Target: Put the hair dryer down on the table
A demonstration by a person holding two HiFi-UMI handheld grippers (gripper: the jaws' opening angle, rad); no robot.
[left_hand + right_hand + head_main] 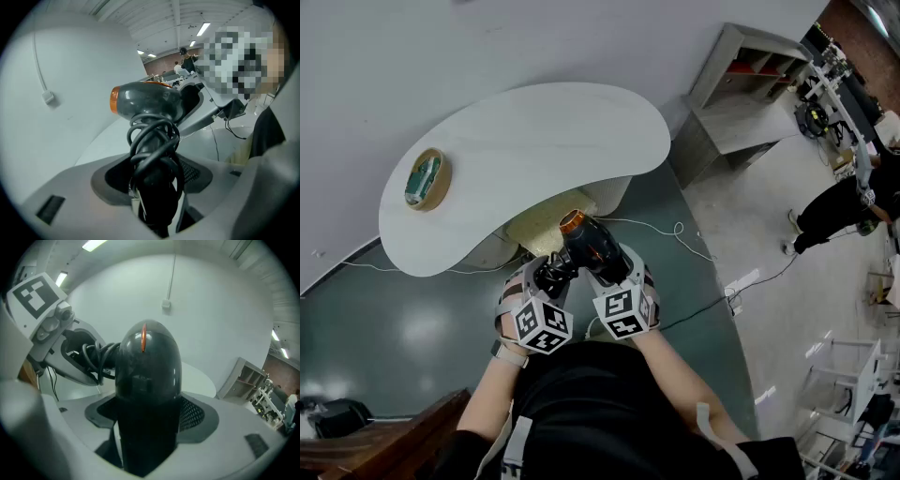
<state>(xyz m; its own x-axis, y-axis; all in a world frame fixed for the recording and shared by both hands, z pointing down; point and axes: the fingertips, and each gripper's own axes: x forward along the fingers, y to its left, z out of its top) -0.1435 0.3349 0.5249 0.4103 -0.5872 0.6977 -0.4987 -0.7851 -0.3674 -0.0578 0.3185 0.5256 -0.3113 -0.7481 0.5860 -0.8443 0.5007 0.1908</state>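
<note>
My right claw (623, 281) is clamped on the hair dryer (589, 242) barrel. My left claw (546, 279) grips its handle, wrapped in cord (152, 140). I hold it mid-frame, just below the table (534, 141) edge.

hair dryer (592, 246): off the table (534, 141), just before its near edge; handle in left gripper (549, 277); barrel in right gripper (617, 266)
table: ahead of both grippers
round container (425, 178): on table, far left end
shelf unit (741, 84): right of table, against the wall
</note>
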